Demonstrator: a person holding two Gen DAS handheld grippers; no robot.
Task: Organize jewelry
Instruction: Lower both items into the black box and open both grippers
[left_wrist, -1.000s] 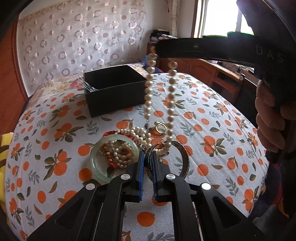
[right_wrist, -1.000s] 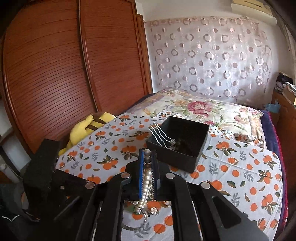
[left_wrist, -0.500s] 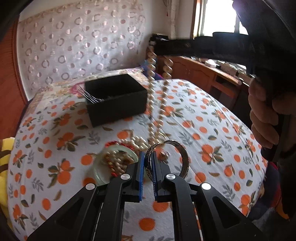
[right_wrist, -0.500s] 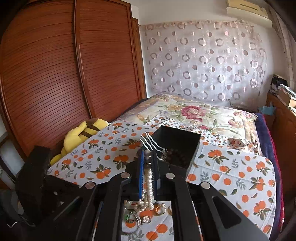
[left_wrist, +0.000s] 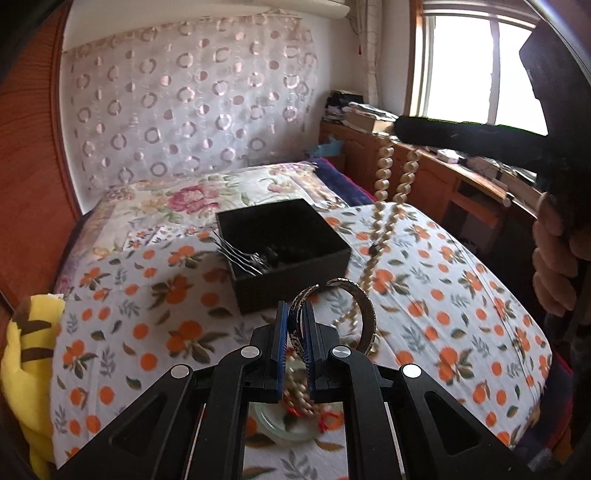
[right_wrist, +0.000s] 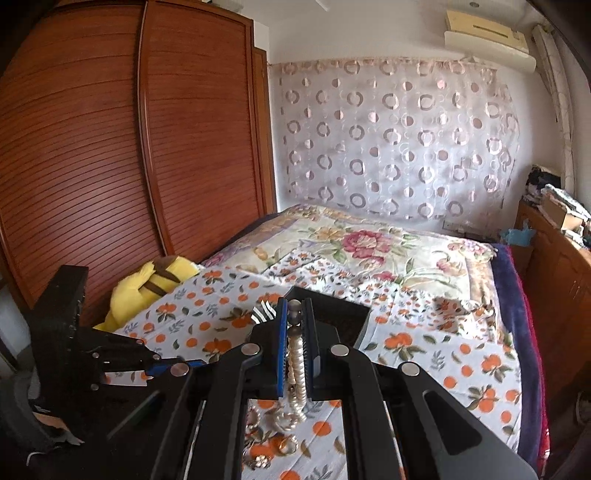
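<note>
My left gripper (left_wrist: 295, 325) is shut on a patterned metal bangle (left_wrist: 364, 317) and holds it above the bed. My right gripper (right_wrist: 294, 321) is shut on a pearl necklace (right_wrist: 296, 369), which hangs down from it; the necklace (left_wrist: 391, 184) also shows in the left wrist view, dangling at the right of a black open box (left_wrist: 291, 254). The box (right_wrist: 332, 314) holds silver chains and dark beads. A pale green jade bangle (left_wrist: 280, 428) with a bead bracelet lies on the orange-print cloth below my left gripper. Small gold pieces (right_wrist: 280, 439) lie under my right gripper.
The orange-print cloth (left_wrist: 461, 295) covers the bed's near end, with a floral quilt (right_wrist: 369, 243) behind. A yellow plush toy (left_wrist: 26, 354) lies at the left edge. A wooden cabinet (left_wrist: 461, 184) stands on the right and a wardrobe (right_wrist: 110, 147) on the left.
Both grippers have risen. The pearl necklace has lifted off the cloth and hangs higher. The metal bangle has come up off the cloth in my left gripper.
</note>
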